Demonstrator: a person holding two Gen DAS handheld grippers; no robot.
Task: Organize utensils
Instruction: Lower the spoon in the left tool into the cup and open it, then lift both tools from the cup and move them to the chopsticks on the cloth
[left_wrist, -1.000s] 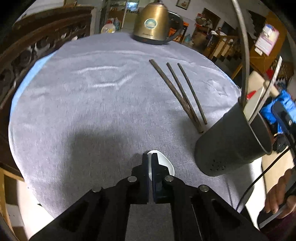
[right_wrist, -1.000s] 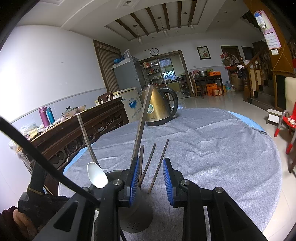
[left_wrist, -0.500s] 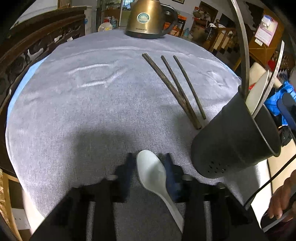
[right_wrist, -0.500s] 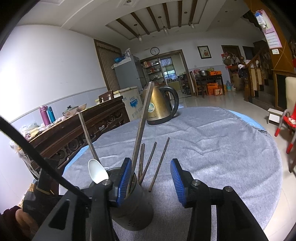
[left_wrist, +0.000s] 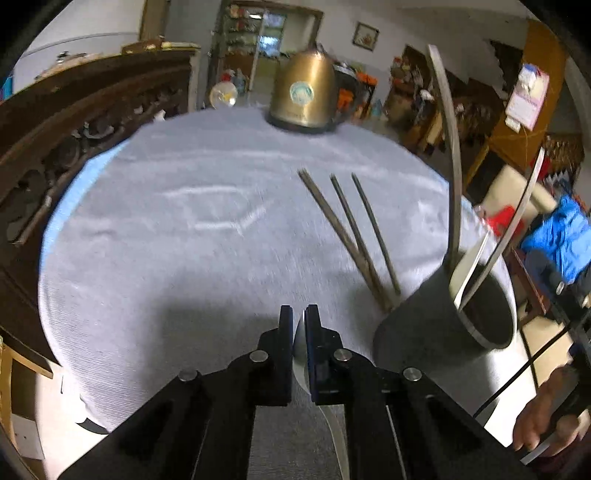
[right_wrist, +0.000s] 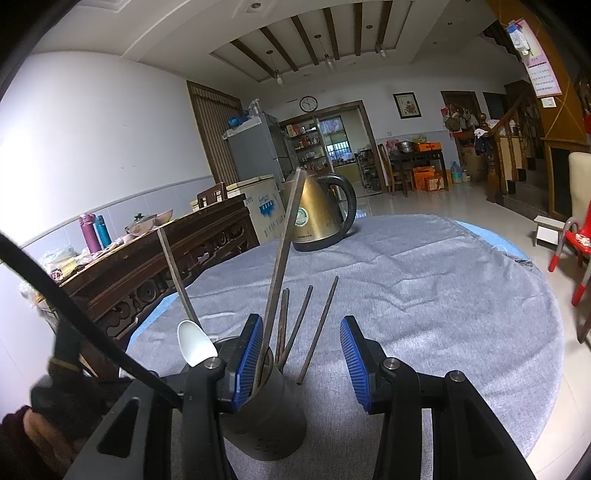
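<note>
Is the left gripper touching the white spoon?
Touching. The left wrist view shows the left gripper with fingers closed on the white spoon.

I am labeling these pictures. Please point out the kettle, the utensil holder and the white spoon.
kettle (left_wrist: 303, 92), left wrist view, on its golden body.
utensil holder (right_wrist: 266, 417), right wrist view, on its dark wall.
white spoon (right_wrist: 194, 341), right wrist view, on its bowl.

Worktop (left_wrist: 155, 258): wide bare cloth is left open on the left half. Obstacles: three chopsticks (left_wrist: 354, 236) laid right of centre; utensil holder (left_wrist: 424, 332) just beside their near ends, tall handles projecting upward; kettle (left_wrist: 303, 92) stood at the far edge.
</note>
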